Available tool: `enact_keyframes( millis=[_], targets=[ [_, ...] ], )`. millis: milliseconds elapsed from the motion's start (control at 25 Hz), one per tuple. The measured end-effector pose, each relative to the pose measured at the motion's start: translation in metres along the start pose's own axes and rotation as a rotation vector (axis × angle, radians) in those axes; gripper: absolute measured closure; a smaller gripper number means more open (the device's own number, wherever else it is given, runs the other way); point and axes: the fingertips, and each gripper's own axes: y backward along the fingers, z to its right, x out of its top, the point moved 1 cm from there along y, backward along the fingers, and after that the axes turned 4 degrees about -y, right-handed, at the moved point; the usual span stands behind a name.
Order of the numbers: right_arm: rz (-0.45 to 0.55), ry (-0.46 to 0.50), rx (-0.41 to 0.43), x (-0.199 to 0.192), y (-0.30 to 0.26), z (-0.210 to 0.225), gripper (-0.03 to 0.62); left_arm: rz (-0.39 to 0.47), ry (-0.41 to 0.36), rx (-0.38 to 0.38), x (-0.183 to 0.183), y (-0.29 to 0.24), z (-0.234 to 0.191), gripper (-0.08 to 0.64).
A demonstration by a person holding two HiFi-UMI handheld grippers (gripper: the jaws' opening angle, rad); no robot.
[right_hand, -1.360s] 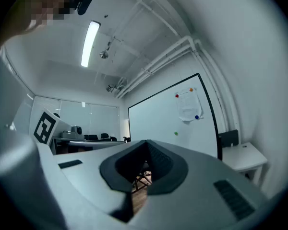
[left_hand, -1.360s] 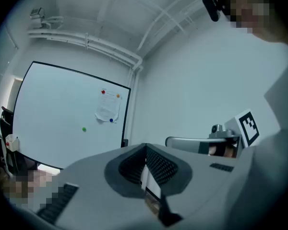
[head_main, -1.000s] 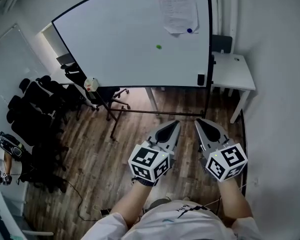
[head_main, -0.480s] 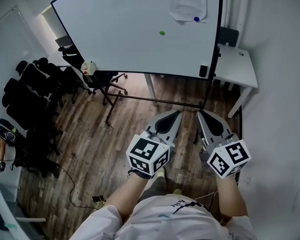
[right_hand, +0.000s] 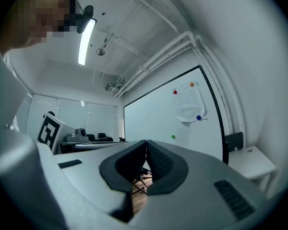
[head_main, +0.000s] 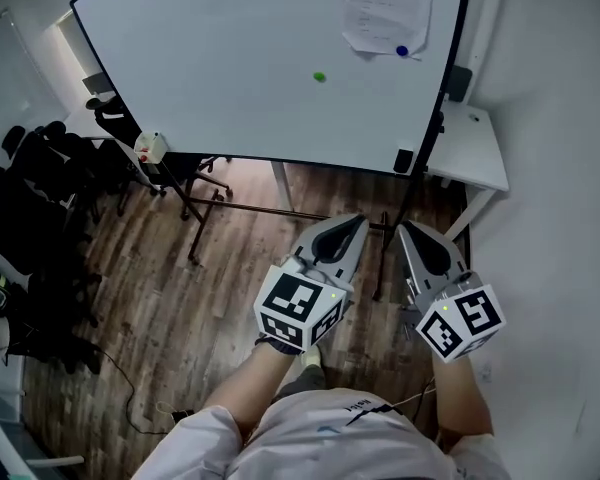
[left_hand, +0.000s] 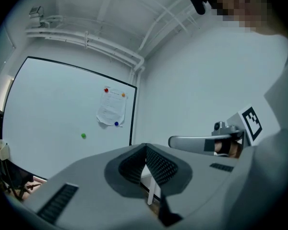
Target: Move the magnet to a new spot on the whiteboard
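Holds left gripper level over the wood floor, short of the whiteboard. Keeps jaws pressed together, with nothing between them. Holds right gripper just beside it, parallel, jaws likewise together and empty. Touches nothing with either tool.

Locates green magnet on the bare board face, alone, below and to the left of the paper sheet, well apart from both grippers. Locates blue magnet at the lower edge of that sheet. Places white table beside the board's right edge and dark chairs off to the left.
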Motion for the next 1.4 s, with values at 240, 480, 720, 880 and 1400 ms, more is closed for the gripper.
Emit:
enact_keyframes(
  millis=[240, 480, 720, 880, 1400],
  targets=[
    [0.008, 0.016, -0.040, 0.003, -0.074, 0.012, 0.578, 0.013, -0.014, -0.049, 0.008, -0.038, -0.068, 0.551],
    [0.011, 0.030, -0.078, 0.001, -0.128, 0.025, 0.578, 0.031, -0.011, -0.078, 0.010, -0.064, -0.120, 0.551],
    [0.008, 0.042, -0.092, 0.005, -0.157, 0.041, 0.578, 0.028, 0.003, -0.104, 0.008, -0.088, -0.142, 0.551],
    [0.003, 0.044, -0.085, 0.006, -0.172, 0.060, 0.578, 0.019, 0.009, -0.113, 0.006, -0.109, -0.151, 0.551],
    [0.058, 0.069, -0.019, 0.044, -0.240, 0.159, 0.577, 0.019, -0.016, -0.048, 0.019, -0.210, -0.185, 0.551]
  ],
)
